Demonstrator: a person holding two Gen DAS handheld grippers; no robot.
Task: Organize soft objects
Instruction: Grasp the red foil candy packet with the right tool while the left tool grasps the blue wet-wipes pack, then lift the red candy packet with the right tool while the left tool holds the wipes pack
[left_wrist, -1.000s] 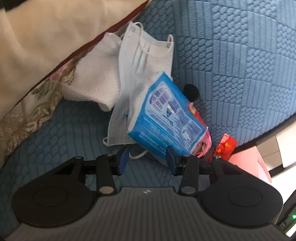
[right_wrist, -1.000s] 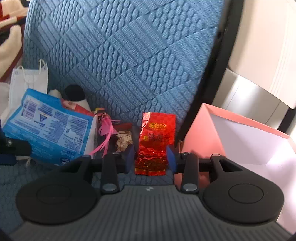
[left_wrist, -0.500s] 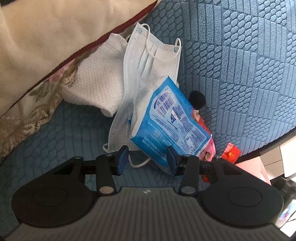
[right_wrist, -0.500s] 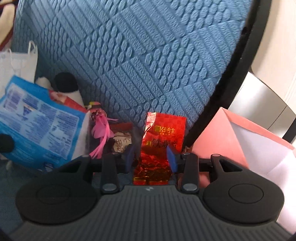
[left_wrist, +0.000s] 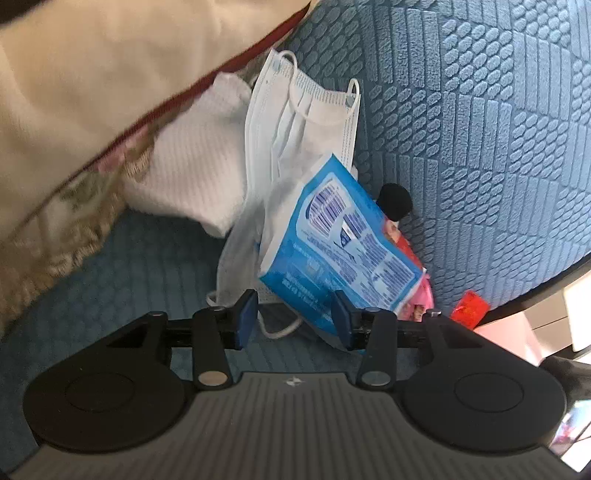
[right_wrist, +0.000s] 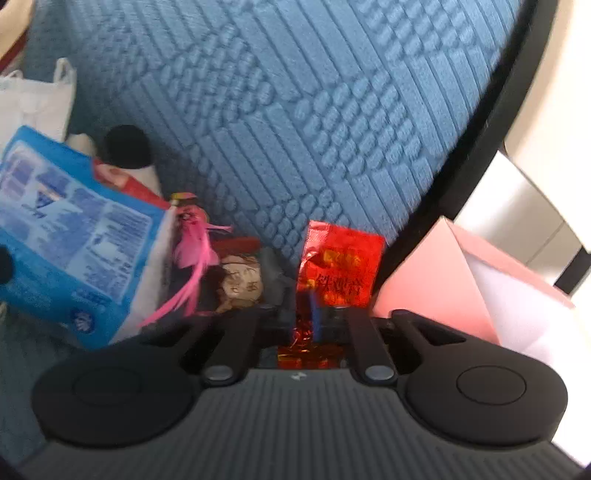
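Blue textured sofa (right_wrist: 295, 110) everywhere. Your right gripper (right_wrist: 314, 317) has just clamped onto the red foil packet (right_wrist: 340, 266). Your left gripper (left_wrist: 293, 319) hangs half-open over the blue wipes pack (left_wrist: 332, 236).

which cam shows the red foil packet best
The right wrist view. There the red foil packet stands front and centre against the blue sofa back, its printed face readable, with the right gripper shut on its lower part. The left wrist view catches only a small red corner at the right.
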